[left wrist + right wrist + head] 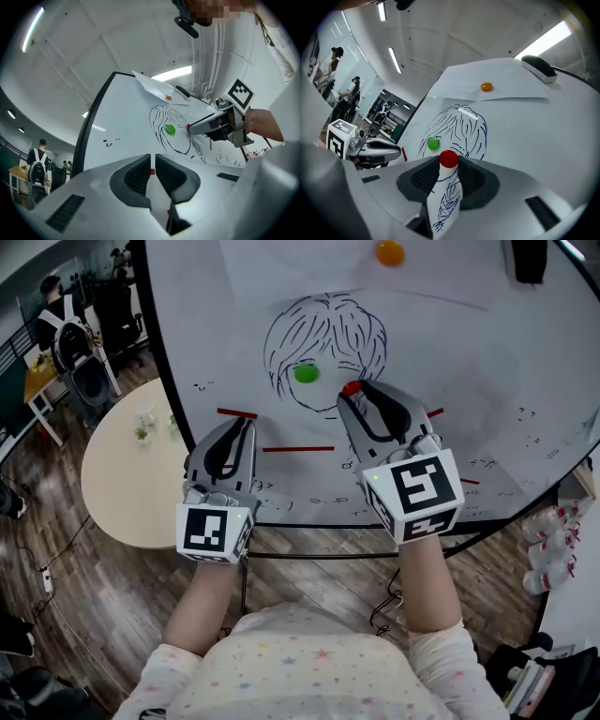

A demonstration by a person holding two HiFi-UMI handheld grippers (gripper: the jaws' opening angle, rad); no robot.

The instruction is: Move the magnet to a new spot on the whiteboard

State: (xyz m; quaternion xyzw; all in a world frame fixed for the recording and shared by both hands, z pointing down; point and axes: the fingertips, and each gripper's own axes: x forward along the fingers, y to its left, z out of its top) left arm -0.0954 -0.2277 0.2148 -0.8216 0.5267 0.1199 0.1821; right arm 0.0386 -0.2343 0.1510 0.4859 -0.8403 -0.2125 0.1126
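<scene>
A small red magnet [352,387] sits against the whiteboard [469,352], just under the chin of a drawn head. My right gripper [354,392] is shut on that red magnet [449,158], which shows between its fingertips, with the board's blue lines visible in the slot behind. In the left gripper view the right gripper [190,127] touches the board beside a green magnet [170,129]. My left gripper [246,424] hangs lower left, near the board's bottom edge, shut and holding nothing [153,160].
A green magnet [306,373] sits on the drawn face. An orange magnet [389,252] pins a paper sheet near the top, next to a black eraser [528,259]. Red dashes [298,449] mark the board. A round table [131,474] stands left, below the board.
</scene>
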